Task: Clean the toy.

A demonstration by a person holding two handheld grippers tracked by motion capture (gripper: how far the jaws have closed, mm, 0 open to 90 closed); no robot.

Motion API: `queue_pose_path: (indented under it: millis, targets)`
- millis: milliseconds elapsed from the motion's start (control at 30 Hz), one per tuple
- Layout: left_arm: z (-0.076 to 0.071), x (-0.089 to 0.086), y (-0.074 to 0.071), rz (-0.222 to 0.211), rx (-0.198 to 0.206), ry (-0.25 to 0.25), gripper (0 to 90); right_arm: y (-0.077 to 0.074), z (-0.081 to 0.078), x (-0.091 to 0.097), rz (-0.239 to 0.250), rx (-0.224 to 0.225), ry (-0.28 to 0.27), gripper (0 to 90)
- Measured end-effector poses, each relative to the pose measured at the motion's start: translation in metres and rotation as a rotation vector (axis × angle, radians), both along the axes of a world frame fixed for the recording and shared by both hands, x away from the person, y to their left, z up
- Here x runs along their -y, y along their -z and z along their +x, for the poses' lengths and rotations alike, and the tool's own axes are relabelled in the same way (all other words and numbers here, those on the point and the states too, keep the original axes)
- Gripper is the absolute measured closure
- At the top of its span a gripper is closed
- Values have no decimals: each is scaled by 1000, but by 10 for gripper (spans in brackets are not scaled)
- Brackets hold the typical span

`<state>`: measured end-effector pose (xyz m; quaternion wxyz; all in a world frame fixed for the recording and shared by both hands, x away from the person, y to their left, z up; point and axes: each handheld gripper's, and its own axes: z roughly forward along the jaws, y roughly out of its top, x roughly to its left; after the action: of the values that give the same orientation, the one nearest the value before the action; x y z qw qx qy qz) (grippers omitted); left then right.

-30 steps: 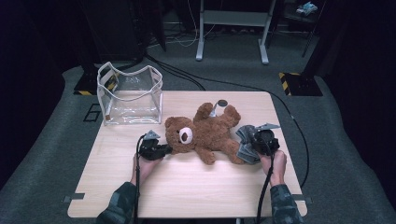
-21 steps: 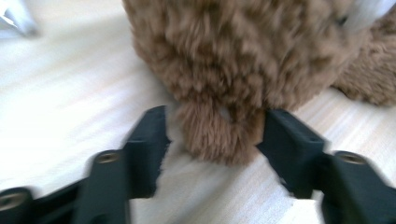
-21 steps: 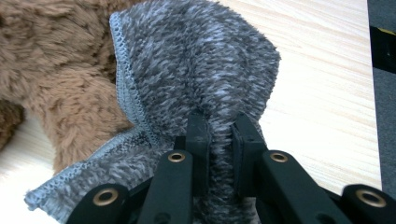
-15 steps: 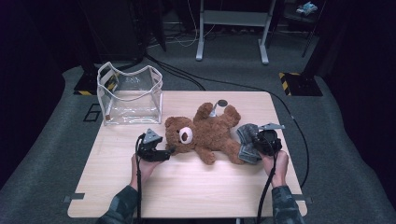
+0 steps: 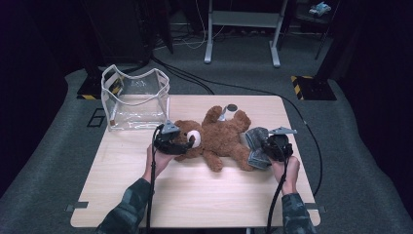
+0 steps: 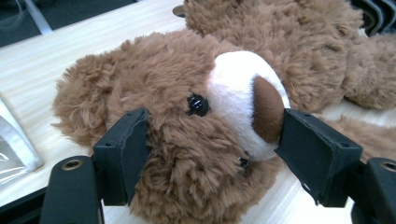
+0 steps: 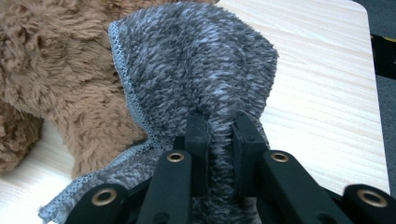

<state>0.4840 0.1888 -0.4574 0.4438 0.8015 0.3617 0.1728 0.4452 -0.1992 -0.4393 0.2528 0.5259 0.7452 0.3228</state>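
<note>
A brown teddy bear [image 5: 219, 139], a grey fleece cloth [image 5: 256, 146] and a clear plastic bag [image 5: 135, 100] were seen laid on the pale wooden surface [image 5: 195, 195].

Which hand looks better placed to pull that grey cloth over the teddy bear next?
The right. Its gripper is pinched shut on the grey cloth beside the teddy bear. The left gripper only straddles the bear's head, jaws just opened.
</note>
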Motion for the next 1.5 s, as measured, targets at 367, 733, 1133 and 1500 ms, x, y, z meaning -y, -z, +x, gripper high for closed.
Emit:
queue_pose_path:
  millis: [367, 733, 1133, 1500]
  targets:
    - [27, 0, -5, -31, -59, -44, 246, -14, -2, -5, -9, 50, -7, 794]
    - [37, 4, -8, -18, -81, -55, 245, -51, 12, -68, -29, 114, -131, 795]
    - [23, -4, -10, -40, -44, -58, 215, -26, 72, -105, -82, -48, -126, 800]
    - [-23, -8, 14, -13, 15, -78, 201, -20, 79, -104, -80, -57, -78, 800]
